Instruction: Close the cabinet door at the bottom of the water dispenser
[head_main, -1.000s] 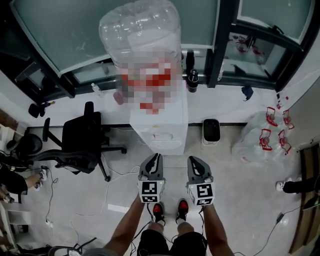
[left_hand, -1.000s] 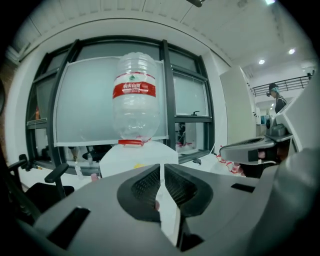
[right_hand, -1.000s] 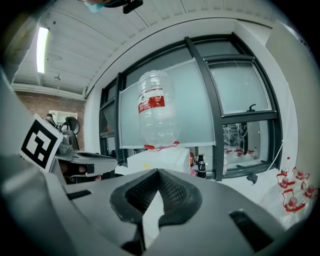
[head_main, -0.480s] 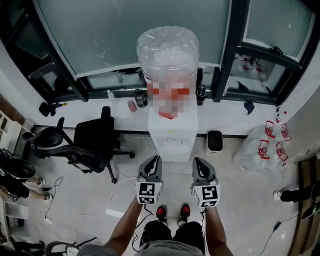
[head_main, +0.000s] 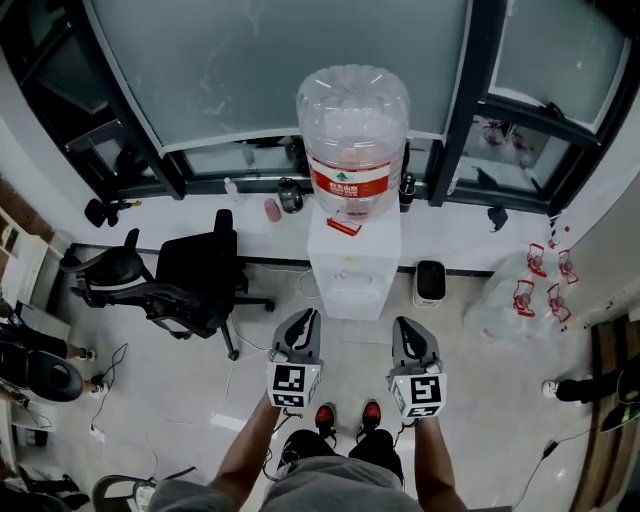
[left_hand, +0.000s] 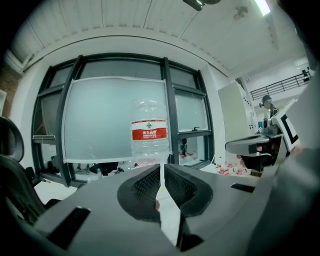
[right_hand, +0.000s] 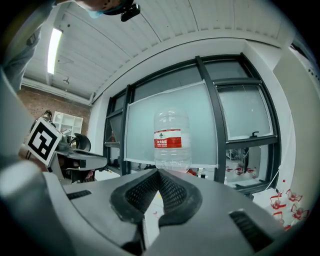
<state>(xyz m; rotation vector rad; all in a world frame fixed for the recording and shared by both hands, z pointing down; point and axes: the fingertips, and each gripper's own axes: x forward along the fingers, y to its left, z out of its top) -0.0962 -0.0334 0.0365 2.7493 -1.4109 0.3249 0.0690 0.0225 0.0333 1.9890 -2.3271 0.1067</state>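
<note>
The white water dispenser (head_main: 352, 262) stands against the window ledge with a clear bottle (head_main: 352, 135) on top. Its lower front (head_main: 349, 298) looks flush, but the steep angle hides whether the cabinet door is latched. My left gripper (head_main: 306, 319) and right gripper (head_main: 407, 326) hover side by side over the floor, a short way in front of the dispenser and touching nothing. Both are shut and hold nothing. The bottle (left_hand: 149, 135) rises just beyond the closed left gripper (left_hand: 161, 169) in the left gripper view. It also stands behind the right gripper (right_hand: 158, 173) as the bottle (right_hand: 171, 141).
A black office chair (head_main: 200, 275) stands left of the dispenser, another chair (head_main: 98, 278) further left. A small black bin (head_main: 430, 282) sits to its right, then a plastic bag of bottles (head_main: 520, 295). Cables lie on the floor at left. Someone's shoe (head_main: 558, 388) shows at right.
Both grippers have risen and sit slightly lower and wider apart in the head view. The view has pulled back, so the dispenser looks smaller and farther. Both stay shut.
</note>
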